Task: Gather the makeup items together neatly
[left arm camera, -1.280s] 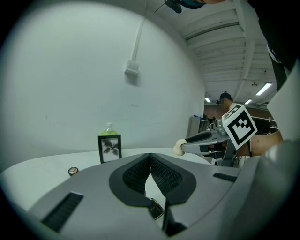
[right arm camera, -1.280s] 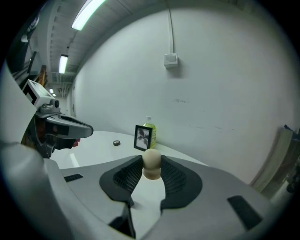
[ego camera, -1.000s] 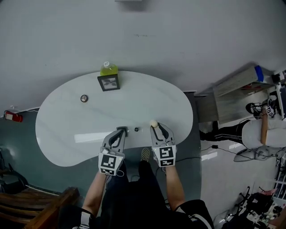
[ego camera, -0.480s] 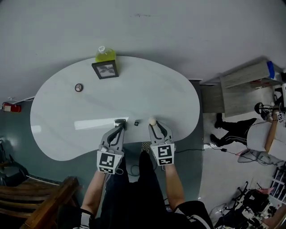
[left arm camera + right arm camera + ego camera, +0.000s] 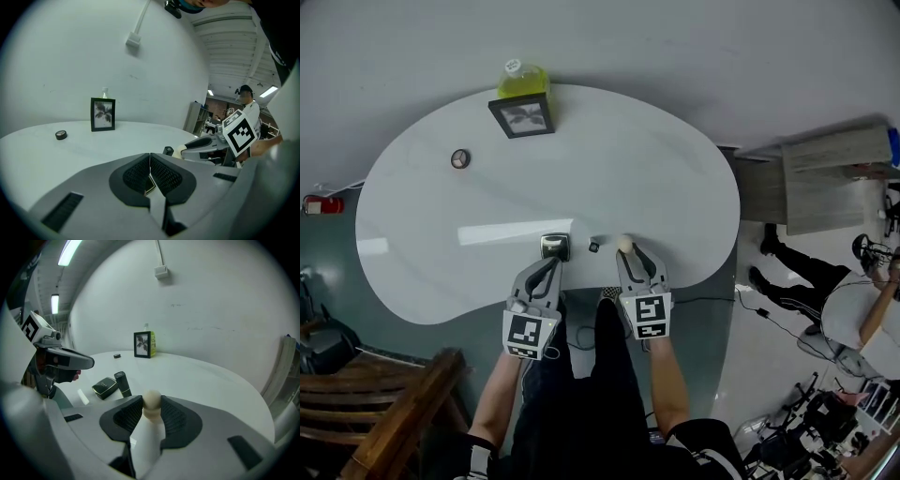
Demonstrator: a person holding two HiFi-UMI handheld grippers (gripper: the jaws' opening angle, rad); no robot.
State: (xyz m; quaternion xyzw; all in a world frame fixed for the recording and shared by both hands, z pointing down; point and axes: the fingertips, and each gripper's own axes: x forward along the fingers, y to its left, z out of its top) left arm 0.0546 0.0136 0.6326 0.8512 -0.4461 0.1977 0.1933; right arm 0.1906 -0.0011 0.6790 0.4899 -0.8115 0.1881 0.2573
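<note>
On the white table [image 5: 656,159], near its front edge, a black compact [image 5: 554,247] lies flat with a small black lipstick [image 5: 593,247] upright to its right. My left gripper [image 5: 549,269] hangs just behind the compact with its pads together and nothing held; the compact [image 5: 104,386] rests apart from it, beside the lipstick [image 5: 123,383]. My right gripper [image 5: 630,260] is shut on a white bottle with a round cream cap [image 5: 151,427], cap forward. A small round dark pot [image 5: 460,158] sits alone at the far left.
A black picture frame [image 5: 521,114] and a yellow-green bottle [image 5: 522,80] stand at the table's back edge by the wall. A wooden chair [image 5: 384,422] is at lower left; a cabinet [image 5: 825,187] and a seated person [image 5: 853,314] are off to the right.
Both grippers have sunk toward the table's front edge. The right one keeps the white bottle. The compact and lipstick have stayed where they lie.
</note>
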